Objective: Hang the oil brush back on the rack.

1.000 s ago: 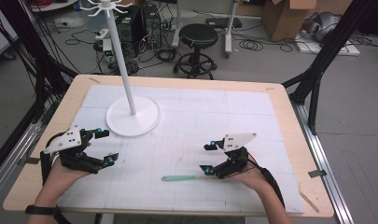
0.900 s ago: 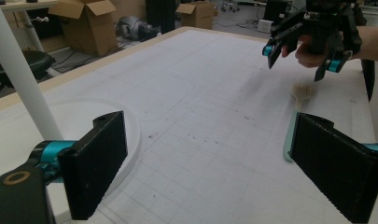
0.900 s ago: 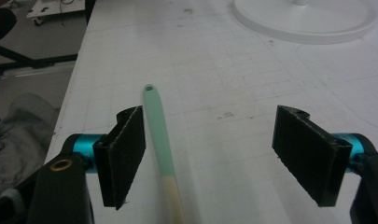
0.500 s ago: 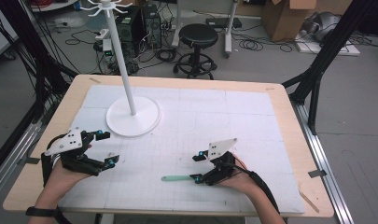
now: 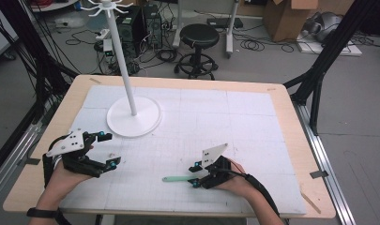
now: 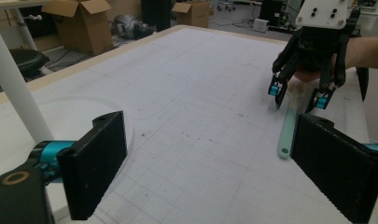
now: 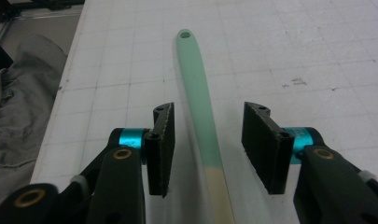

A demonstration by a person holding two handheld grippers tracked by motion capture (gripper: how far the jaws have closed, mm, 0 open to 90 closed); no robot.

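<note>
A mint-green utensil (image 5: 178,178) with a hole at its far tip lies flat on the white gridded mat (image 5: 234,126), near the front edge. In the right gripper view its handle (image 7: 196,79) turns cream close to the camera. My right gripper (image 5: 195,175) straddles that handle low over the mat. Its jaws have just been closing, and a gap remains between each pad (image 7: 163,144) and the handle. My left gripper (image 5: 109,150) rests open and empty at the front left. The left gripper view shows its own wide jaws (image 6: 214,172) and, farther off, the right gripper (image 6: 298,97) over the utensil (image 6: 287,130).
A white hook stand (image 5: 122,61) rises from its round base (image 5: 133,117) at the back left of the mat. The wooden table edge (image 5: 314,187) frames the mat. A black stool (image 5: 199,35), cardboard boxes and cables are on the floor beyond.
My right gripper moved left and down onto the near end of the utensil, and its jaws narrowed around the handle. The left gripper stayed put.
</note>
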